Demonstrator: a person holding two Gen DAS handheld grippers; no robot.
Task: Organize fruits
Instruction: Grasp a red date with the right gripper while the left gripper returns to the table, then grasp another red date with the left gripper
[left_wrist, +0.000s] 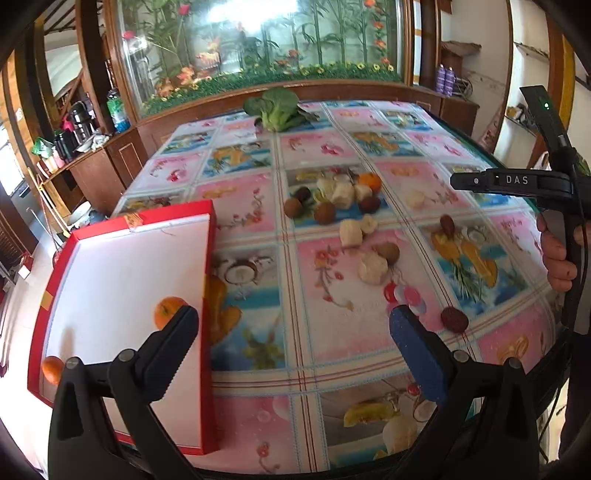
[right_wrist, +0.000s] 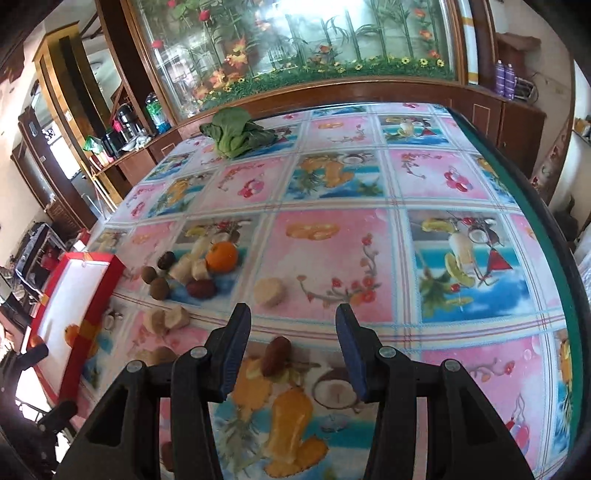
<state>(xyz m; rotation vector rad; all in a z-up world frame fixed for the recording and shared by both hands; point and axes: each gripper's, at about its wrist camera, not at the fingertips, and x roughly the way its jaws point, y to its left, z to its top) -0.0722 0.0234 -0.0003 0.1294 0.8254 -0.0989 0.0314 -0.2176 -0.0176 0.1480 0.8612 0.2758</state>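
Observation:
A red box (left_wrist: 208, 258) with a white inside lies at the table's left edge and holds two oranges (left_wrist: 168, 312). My left gripper (left_wrist: 291, 326) hovers open beside the box's right wall, with nothing between its fingers. Loose fruit lies mid-table: an orange (right_wrist: 221, 256), banana pieces (right_wrist: 188, 269), brown kiwis (right_wrist: 159, 288) and a dark red date (left_wrist: 454, 319). My right gripper (right_wrist: 293, 330) is open above the tablecloth. Another dark red date (right_wrist: 275, 354) lies on the table below it, near the left finger and untouched.
A leafy green vegetable (right_wrist: 236, 133) lies at the far end of the table. A hand (left_wrist: 557, 258) holds the right gripper at the right edge of the left wrist view. The table's dark rim (right_wrist: 546, 229) curves along the right. A wooden cabinet stands behind.

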